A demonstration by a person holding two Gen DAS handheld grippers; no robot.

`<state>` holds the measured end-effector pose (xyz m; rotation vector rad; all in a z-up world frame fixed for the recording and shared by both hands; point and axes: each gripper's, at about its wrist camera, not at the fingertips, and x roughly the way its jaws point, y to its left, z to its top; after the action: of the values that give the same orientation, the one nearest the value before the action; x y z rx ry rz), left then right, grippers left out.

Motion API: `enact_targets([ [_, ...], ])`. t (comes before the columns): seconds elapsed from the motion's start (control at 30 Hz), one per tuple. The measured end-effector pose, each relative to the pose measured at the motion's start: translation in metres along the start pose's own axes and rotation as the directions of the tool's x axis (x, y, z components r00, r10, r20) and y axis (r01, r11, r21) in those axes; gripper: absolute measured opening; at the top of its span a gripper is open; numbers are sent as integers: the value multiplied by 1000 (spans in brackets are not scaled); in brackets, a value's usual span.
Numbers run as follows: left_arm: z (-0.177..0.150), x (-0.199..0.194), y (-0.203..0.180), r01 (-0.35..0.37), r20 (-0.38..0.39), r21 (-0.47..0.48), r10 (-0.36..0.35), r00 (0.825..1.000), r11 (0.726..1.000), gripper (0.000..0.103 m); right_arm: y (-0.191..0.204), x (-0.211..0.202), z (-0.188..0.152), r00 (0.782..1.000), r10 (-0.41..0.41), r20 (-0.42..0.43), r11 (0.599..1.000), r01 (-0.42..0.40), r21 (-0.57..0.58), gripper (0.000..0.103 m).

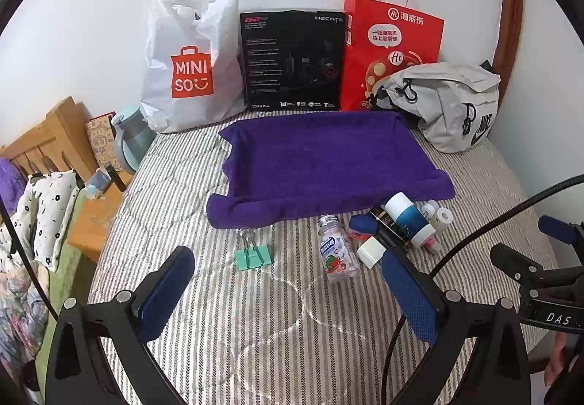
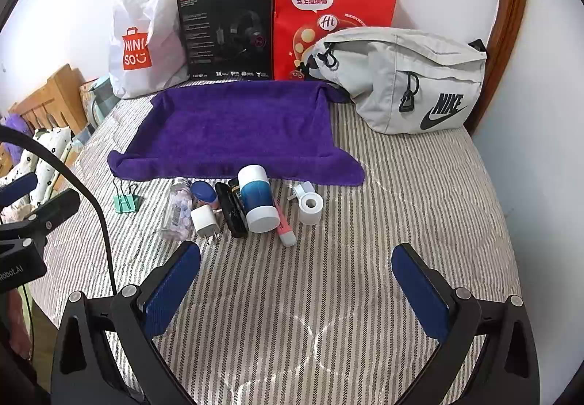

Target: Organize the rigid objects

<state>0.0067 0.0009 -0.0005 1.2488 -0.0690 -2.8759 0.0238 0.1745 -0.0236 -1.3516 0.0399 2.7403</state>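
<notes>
Hovering wide-jawed and empty, the left gripper (image 1: 288, 291) and right gripper (image 2: 295, 290) face small items clustered just before the purple towel tray (image 2: 233, 123). Nothing is sorted yet; judging so, a first pick, perhaps the candy bottle (image 1: 337, 251), comes next.

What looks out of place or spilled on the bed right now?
Nothing is spilled or damaged. The small items are just jumbled in front of the purple towel: candy bottle on its side, blue-white tube lying over the black case. The green binder clip sits apart.
</notes>
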Motion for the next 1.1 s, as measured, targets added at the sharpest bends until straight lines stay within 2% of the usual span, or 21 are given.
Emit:
enact_targets([
  [1.1,2,-7,9,22,-7,-2,-22,1000,1000,103,6,-6,-1,1000,-6,-7,1000,6,-10,103],
])
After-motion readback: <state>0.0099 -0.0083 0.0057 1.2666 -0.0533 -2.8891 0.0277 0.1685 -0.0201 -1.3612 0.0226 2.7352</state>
